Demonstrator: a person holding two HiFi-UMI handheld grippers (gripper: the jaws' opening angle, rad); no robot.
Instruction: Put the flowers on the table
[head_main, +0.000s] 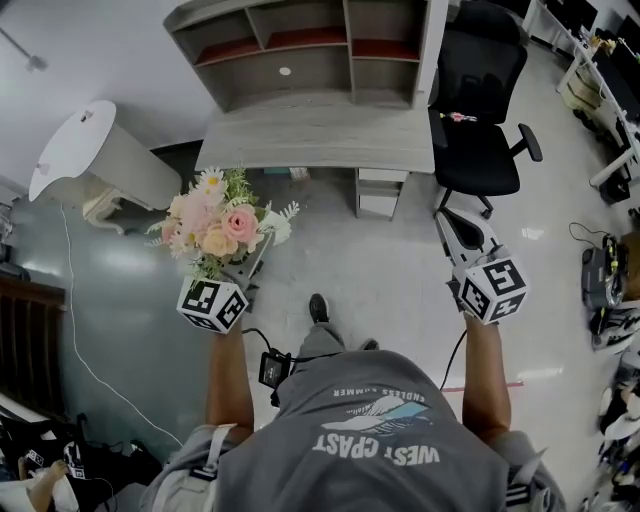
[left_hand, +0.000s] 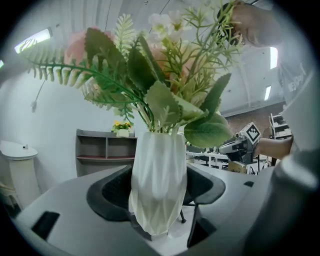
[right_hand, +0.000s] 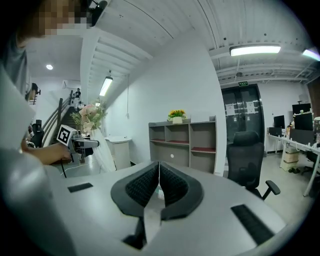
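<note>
Left gripper's (head_main: 251, 263) jaws clamp the white vase (left_hand: 157, 175) of flowers (head_main: 215, 225); right gripper's (right_hand: 159, 182) jaws sit closed, empty.

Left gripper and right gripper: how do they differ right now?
The left gripper has its jaws clamped on a white faceted vase of flowers; the right gripper has its jaws shut together with nothing between them. In the head view the left gripper is topped by the flowers, while the right gripper is bare and points toward the black chair. Both are held over the floor, short of the desk.
</note>
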